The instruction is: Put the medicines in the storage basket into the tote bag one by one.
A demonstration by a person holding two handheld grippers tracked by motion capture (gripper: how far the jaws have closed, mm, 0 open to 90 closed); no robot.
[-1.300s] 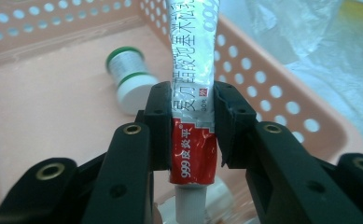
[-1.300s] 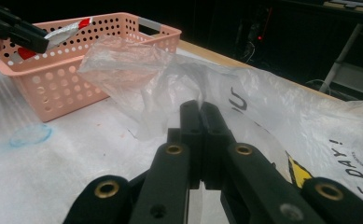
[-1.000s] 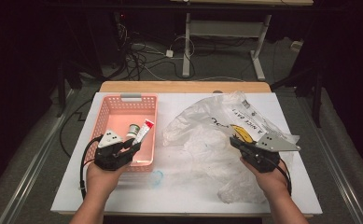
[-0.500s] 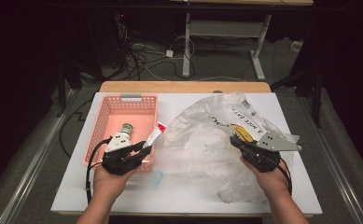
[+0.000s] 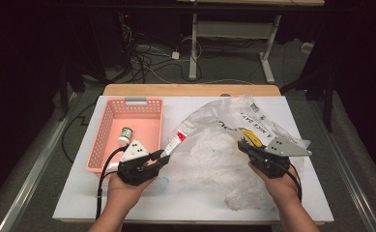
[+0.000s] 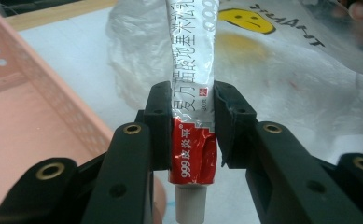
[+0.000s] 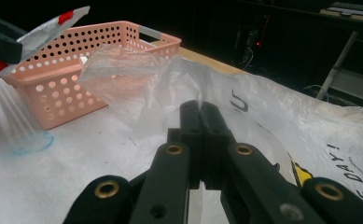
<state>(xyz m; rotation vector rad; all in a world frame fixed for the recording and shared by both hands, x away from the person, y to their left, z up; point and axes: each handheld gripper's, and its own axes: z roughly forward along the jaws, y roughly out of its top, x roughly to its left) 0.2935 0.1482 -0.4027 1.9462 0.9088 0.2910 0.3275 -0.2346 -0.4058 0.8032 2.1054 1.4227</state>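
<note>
The left hand-held gripper (image 6: 191, 135) is clamped on a red-and-white crumpled ointment tube (image 6: 191, 93), held between the pink perforated plastic basket (image 5: 109, 130) and the clear plastic bag (image 5: 214, 145). The right hand-held gripper (image 7: 201, 114), jaws together, pinches the bag near the bench's right edge. Bagging seems unfinished.

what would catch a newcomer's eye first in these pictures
Likely the red and white tube clamped in the left gripper, held between the pink basket and the crinkled plastic bag at mid-table. Next, the right gripper, its jaws pinched shut on the bag's film. A small green and white bottle lies in the basket.
</note>
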